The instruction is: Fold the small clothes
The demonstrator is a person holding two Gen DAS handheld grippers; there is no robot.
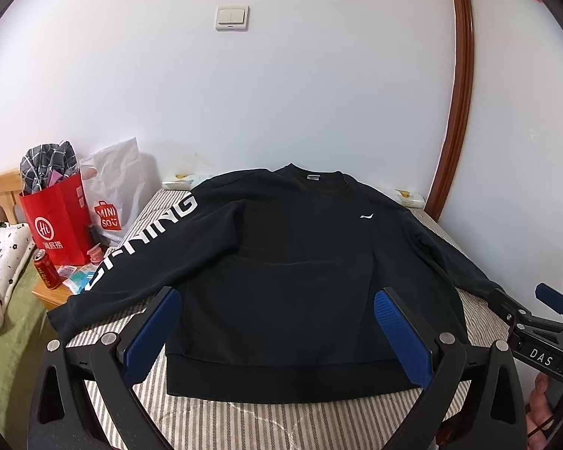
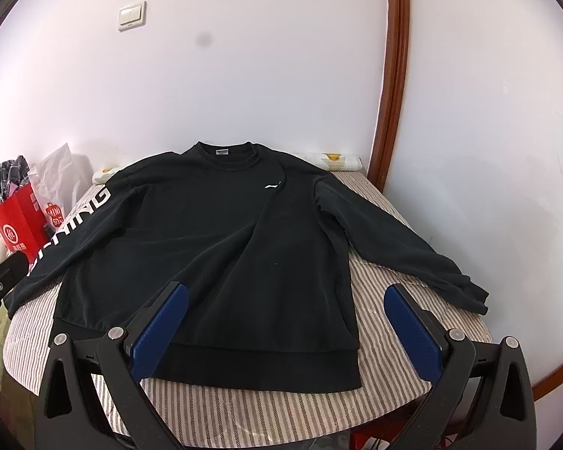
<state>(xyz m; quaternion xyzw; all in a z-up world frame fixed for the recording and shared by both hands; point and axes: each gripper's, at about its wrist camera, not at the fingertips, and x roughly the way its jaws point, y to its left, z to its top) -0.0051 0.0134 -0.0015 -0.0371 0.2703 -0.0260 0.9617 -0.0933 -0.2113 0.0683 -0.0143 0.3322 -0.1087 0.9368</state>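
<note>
On the striped worktop (image 2: 244,405) the black sweatshirt (image 2: 221,247) lies flat, face up, sleeves spread wide, hem nearest you. Both your left hand-held gripper (image 1: 277,337) and right hand-held gripper (image 2: 285,333) hover over the hem, jaws wide apart, holding nothing. I'd start with a sleeve: pinch its cuff (image 2: 473,296), carry it across the chest, and keep the cloth low so it doesn't drag the body askew. A red bag (image 1: 56,217) and can (image 1: 47,268) sit left; a white wall stands behind.

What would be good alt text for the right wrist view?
A black sweatshirt lies flat, face up, on a striped table cover, sleeves spread. The open right tongs hover near its hem; a red bag stands at far left.
</note>
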